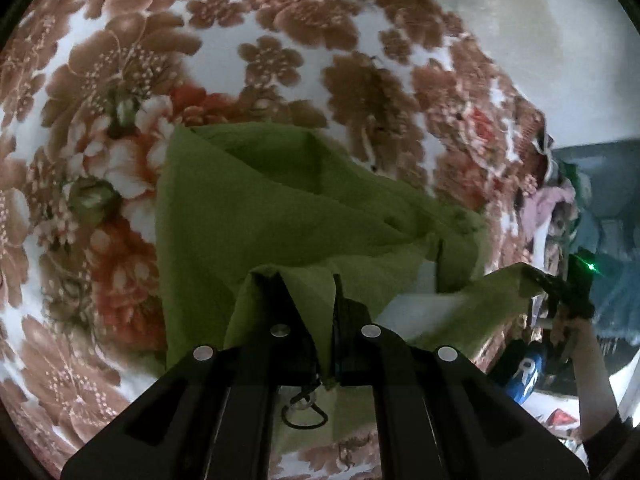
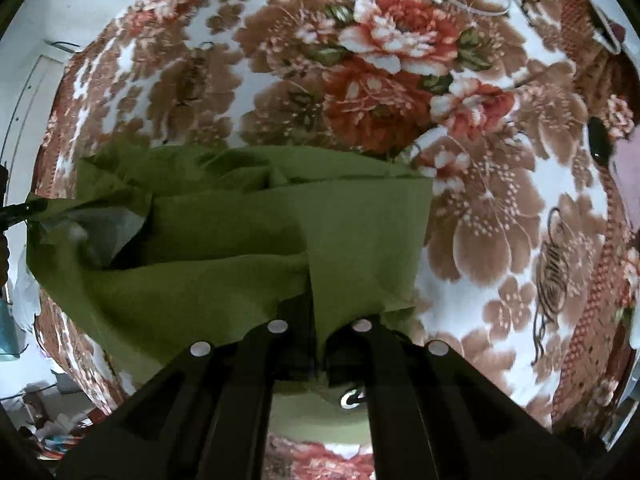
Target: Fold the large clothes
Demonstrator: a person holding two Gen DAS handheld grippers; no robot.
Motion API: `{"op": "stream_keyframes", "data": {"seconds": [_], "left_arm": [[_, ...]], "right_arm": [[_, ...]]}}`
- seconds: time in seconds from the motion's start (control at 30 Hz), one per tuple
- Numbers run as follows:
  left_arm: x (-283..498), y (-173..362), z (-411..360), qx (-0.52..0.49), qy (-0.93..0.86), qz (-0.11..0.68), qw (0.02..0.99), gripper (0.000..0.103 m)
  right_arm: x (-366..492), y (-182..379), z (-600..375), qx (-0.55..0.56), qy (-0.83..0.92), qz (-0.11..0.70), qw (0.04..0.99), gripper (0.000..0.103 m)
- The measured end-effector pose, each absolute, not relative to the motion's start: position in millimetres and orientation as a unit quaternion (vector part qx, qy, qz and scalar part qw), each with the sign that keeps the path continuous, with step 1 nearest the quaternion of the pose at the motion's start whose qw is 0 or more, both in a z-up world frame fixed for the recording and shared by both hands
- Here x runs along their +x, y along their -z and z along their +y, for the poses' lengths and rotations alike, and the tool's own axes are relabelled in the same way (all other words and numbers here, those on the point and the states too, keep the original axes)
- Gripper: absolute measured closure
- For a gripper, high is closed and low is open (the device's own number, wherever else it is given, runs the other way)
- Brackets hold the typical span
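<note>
An olive green garment [image 1: 280, 200] lies partly folded on a floral blanket [image 1: 132, 60], with one edge lifted off it. My left gripper [image 1: 316, 300] is shut on that raised edge, and cloth drapes over both fingers. In the right wrist view the same green garment [image 2: 240, 232] spreads to the left. My right gripper [image 2: 318, 332] is shut on its other corner. The right gripper also shows in the left wrist view [image 1: 560, 292] at the far right, holding the cloth stretched. The left gripper shows at the left edge of the right wrist view [image 2: 16, 210].
The floral blanket [image 2: 400, 80] covers the bed. A pile of other clothes [image 1: 556, 208] sits past the bed's right edge. A dark oval object [image 2: 600, 140] and a thin cord [image 2: 460, 4] lie on the blanket at the right. Floor clutter [image 2: 52, 428] shows at lower left.
</note>
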State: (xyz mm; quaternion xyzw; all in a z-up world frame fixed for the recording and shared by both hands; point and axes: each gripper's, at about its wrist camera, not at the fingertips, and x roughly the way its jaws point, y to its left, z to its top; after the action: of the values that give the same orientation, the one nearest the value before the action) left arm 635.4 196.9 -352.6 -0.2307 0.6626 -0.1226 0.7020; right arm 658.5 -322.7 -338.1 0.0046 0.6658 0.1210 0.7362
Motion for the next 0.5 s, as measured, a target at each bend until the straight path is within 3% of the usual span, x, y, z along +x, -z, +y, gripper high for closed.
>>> {"op": "stream_keyframes", "data": {"seconds": [0.33,0.5], "left_arm": [[695.2,393.7,223.5,-0.288,0.081,0.686,0.663,0.098],[716.4,429.5,237.9,-0.337,0.042,0.710,0.617,0.090]], "right_arm": [[715.2,396.6,-337.3,0.054,-0.099,0.714,0.691,0.099],[734.6,424.3,-339.5,0.081,-0.081,0.740,0.662,0.095]]}}
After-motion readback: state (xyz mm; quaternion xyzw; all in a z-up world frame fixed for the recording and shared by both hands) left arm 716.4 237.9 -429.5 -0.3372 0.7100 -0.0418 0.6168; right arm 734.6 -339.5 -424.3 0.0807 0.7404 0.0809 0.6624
